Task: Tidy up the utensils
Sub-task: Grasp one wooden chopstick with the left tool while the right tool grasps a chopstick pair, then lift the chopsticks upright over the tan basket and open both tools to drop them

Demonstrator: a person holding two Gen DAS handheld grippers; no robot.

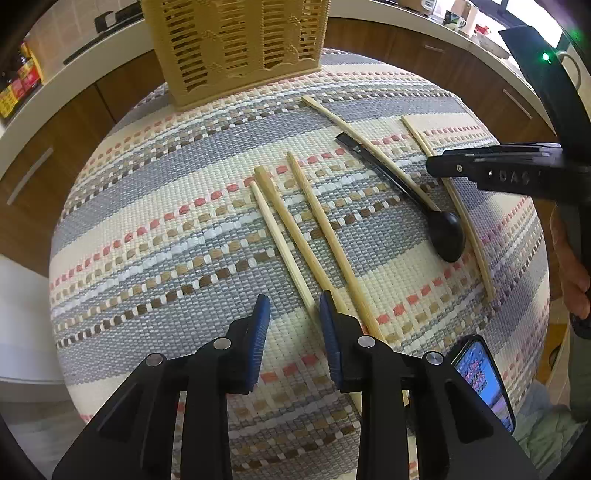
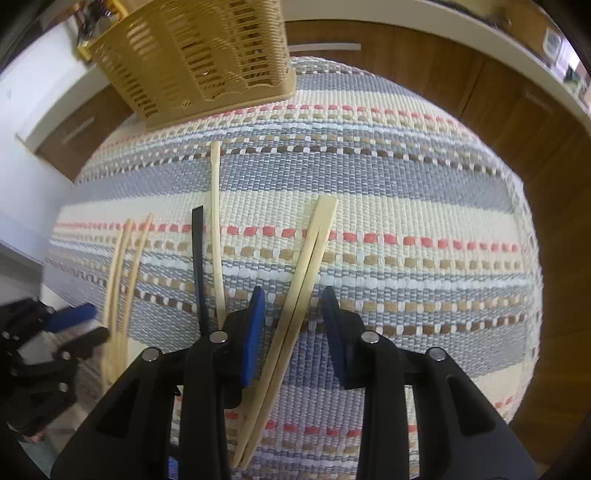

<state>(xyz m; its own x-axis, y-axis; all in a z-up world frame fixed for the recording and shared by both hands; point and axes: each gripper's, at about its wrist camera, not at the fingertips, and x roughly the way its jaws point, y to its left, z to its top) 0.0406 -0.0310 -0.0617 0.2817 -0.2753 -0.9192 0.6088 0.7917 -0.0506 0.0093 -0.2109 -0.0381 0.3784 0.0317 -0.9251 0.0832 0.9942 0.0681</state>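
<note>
Left tongs (image 1: 293,314) gaping wide over chopsticks (image 1: 295,236), right tongs (image 2: 293,308) also wide — straddling a chopstick pair (image 2: 295,291), spoon (image 1: 448,236) lying beside, basket (image 1: 236,44) standing behind.

Work surface covered by a woven striped cloth (image 1: 155,236) in grey, cream, coral and brown bands. Behind it, brown wooden cabinets (image 1: 66,122) with pale bar handles, topped by a white counter (image 1: 44,96). Red and yellow packages (image 1: 20,83) stand at the counter's left end; mugs (image 1: 458,16) sit at the far right. Tiled wall (image 1: 62,33) behind counter. Daylight, bright from upper right. A phone (image 1: 484,380) with lit screen lies at the cloth's near-right edge.
</note>
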